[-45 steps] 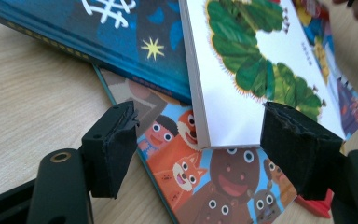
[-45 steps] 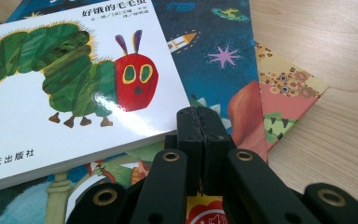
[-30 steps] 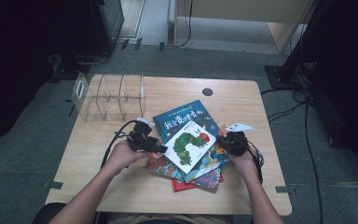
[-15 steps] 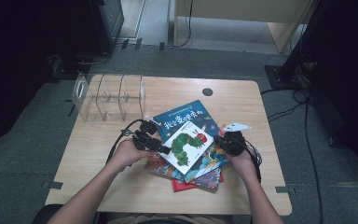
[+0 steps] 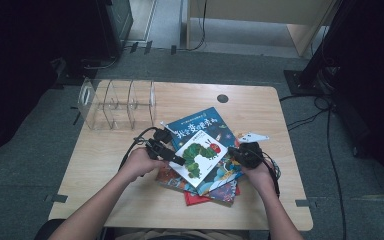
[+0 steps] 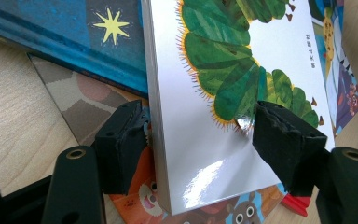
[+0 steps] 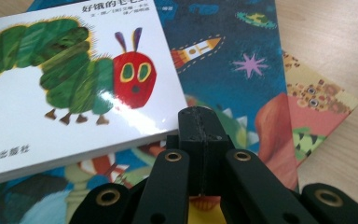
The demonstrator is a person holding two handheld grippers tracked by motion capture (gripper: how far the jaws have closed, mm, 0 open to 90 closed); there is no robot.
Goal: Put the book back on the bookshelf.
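Reach is the question here, and the caterpillar book (image 5: 198,156) answers it. It lies face up on top of a loose pile of picture books (image 5: 220,185), turned askew on the table (image 5: 260,105). Its long axis runs from the caterpillar's red head on the far side to the tail end on the near side.

The left gripper (image 5: 177,159) is at that tail end, on the book's left, and looks up the length of the book. In the left gripper view its jaws stand apart around the near corner (image 6: 200,140). One pad is just outside the thick white long edge and the other is over the glossy cover on the green body. We can't see a firm pinch yet, so we read it as open around the book, not clamped on it.

The right gripper (image 5: 240,152) is on the opposite side of the book, by the head end. Its jaws are closed on nothing. In the right gripper view the joined tips (image 7: 200,126) point at the blue space book (image 7: 242,51), just beside the caterpillar book's edge.

Beyond the book's far left stands a clear divided rack (image 5: 117,102), well apart from it.

We judge the left hand to be the one placed to lift. The grip would go across the thickness at that corner, so the book would hang off one end.
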